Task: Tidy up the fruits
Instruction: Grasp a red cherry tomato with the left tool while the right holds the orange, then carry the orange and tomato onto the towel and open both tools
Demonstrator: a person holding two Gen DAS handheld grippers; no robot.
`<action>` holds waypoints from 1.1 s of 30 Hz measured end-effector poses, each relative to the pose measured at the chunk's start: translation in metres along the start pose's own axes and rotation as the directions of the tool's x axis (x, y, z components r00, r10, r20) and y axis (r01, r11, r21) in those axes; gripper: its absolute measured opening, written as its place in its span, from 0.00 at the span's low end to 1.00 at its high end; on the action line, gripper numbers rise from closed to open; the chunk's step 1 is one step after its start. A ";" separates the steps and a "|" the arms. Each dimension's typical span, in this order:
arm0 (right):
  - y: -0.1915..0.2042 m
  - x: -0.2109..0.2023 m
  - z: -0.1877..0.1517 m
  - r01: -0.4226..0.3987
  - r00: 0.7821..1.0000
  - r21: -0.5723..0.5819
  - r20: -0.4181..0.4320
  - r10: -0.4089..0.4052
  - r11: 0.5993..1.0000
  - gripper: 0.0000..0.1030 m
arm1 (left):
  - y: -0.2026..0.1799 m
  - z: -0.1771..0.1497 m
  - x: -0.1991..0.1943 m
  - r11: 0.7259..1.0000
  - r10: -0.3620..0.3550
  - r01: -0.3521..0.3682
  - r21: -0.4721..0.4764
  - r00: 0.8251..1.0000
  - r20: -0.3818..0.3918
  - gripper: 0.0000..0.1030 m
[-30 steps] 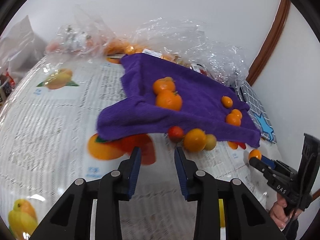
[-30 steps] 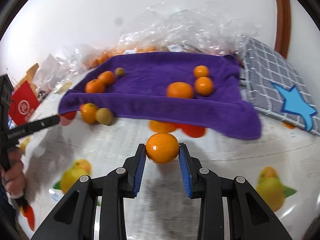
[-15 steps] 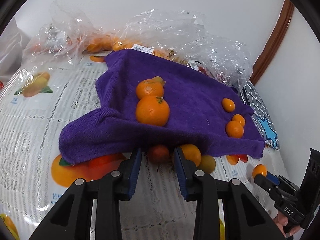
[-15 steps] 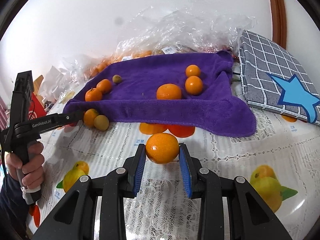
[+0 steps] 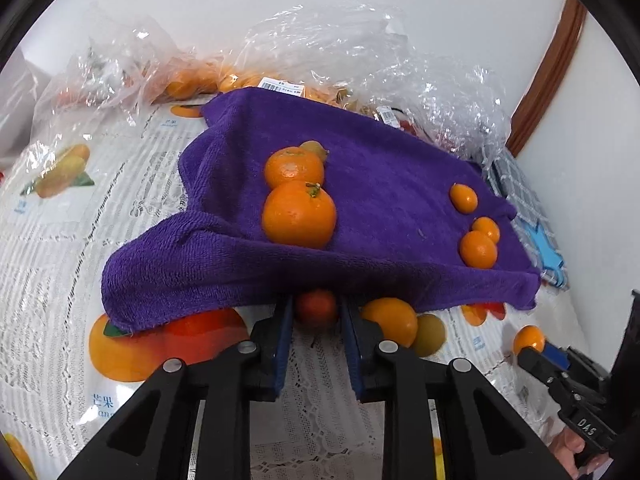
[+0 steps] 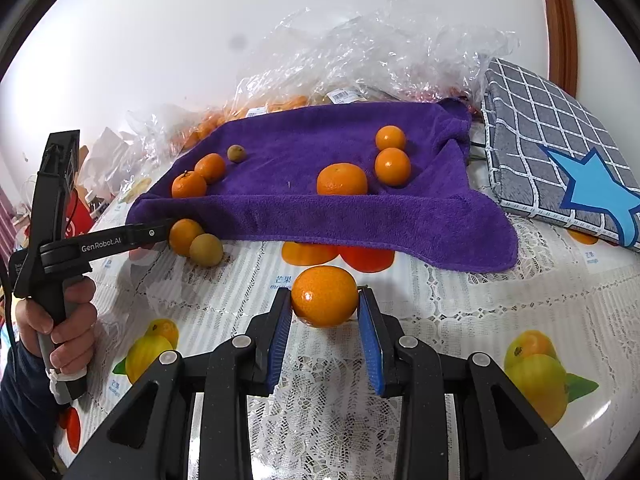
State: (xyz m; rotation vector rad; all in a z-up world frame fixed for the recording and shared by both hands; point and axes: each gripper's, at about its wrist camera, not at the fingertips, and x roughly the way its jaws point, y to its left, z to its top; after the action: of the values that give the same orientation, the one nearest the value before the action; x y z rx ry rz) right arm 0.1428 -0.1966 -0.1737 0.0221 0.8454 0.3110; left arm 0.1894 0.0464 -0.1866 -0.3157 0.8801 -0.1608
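Left tool (image 5: 316,314) is sitting with its jaws on either side of a small reddish fruit (image 5: 316,307) right at the front hem of the purple towel (image 5: 384,168), though I can't tell if it's actually squeezing it. Right tool (image 6: 325,306) is gripping a mandarin (image 6: 325,296) snugly between its blue pads, just above the lacy desk (image 6: 460,320) in front of the towel. Five more oranges are lying on the towel, with another orange (image 6: 185,236) and a yellowish fruit (image 6: 206,250) touching by its left corner.
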 end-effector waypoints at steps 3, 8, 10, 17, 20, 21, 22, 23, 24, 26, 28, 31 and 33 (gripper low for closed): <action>-0.001 0.000 0.000 -0.005 1.000 0.002 0.001 0.005 1.000 0.33 | 0.004 -0.002 -0.003 0.999 -0.025 0.025 -0.025 1.000 0.011 0.22; -0.002 -0.001 -0.001 -0.012 1.000 0.008 0.004 0.012 1.000 0.33 | 0.004 -0.005 -0.009 0.999 -0.038 0.040 -0.030 0.999 0.035 0.22; -0.003 -0.001 0.000 -0.016 1.000 0.012 0.007 0.016 1.000 0.33 | 0.003 -0.005 -0.011 0.999 -0.041 0.042 -0.027 0.998 0.043 0.22; -0.007 -0.004 0.000 -0.021 1.000 0.038 0.019 0.020 0.999 0.33 | 0.003 -0.005 -0.021 0.997 -0.073 0.075 -0.021 0.994 0.078 0.22; -0.008 -0.005 0.000 -0.027 0.999 0.048 0.023 0.026 0.999 0.33 | 0.003 -0.005 -0.027 0.995 -0.093 0.096 -0.021 0.991 0.096 0.22; -0.009 -0.005 0.000 -0.029 0.999 0.050 0.024 0.027 0.998 0.33 | 0.003 -0.005 -0.029 0.995 -0.099 0.101 -0.021 0.990 0.101 0.22; -0.009 -0.005 0.000 -0.025 0.999 0.051 0.025 0.024 0.998 0.33 | 0.003 -0.004 -0.031 0.994 -0.107 0.110 -0.020 0.988 0.111 0.22; -0.009 -0.006 0.000 -0.025 0.999 0.052 0.023 0.024 0.998 0.33 | 0.003 -0.004 -0.034 0.993 -0.113 0.116 -0.017 0.987 0.118 0.22; -0.009 -0.006 0.001 -0.020 1.000 0.054 0.025 0.018 0.998 0.33 | 0.002 -0.004 -0.036 0.992 -0.119 0.122 -0.013 0.985 0.126 0.22; -0.009 -0.008 0.003 -0.009 0.999 0.052 0.035 0.007 0.999 0.33 | 0.001 -0.005 -0.038 0.992 -0.127 0.129 -0.006 0.983 0.135 0.22; -0.009 -0.011 0.007 -0.012 0.999 0.056 0.052 0.009 0.998 0.33 | 0.001 -0.005 -0.039 0.991 -0.131 0.133 -0.002 0.982 0.137 0.22; -0.010 -0.018 0.019 -0.012 0.996 0.046 0.087 0.008 0.999 0.33 | 0.001 -0.005 -0.039 0.990 -0.137 0.139 0.000 0.981 0.139 0.22; -0.011 -0.020 0.026 -0.005 0.994 0.038 0.107 0.001 0.999 0.33 | 0.003 -0.004 -0.040 0.990 -0.139 0.141 -0.005 0.980 0.139 0.22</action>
State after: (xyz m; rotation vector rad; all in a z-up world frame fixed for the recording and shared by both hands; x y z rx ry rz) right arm 0.1528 -0.2101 -0.1432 0.0755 0.7451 0.2940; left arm 0.1613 0.0587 -0.1605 -0.3983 0.7218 -0.2605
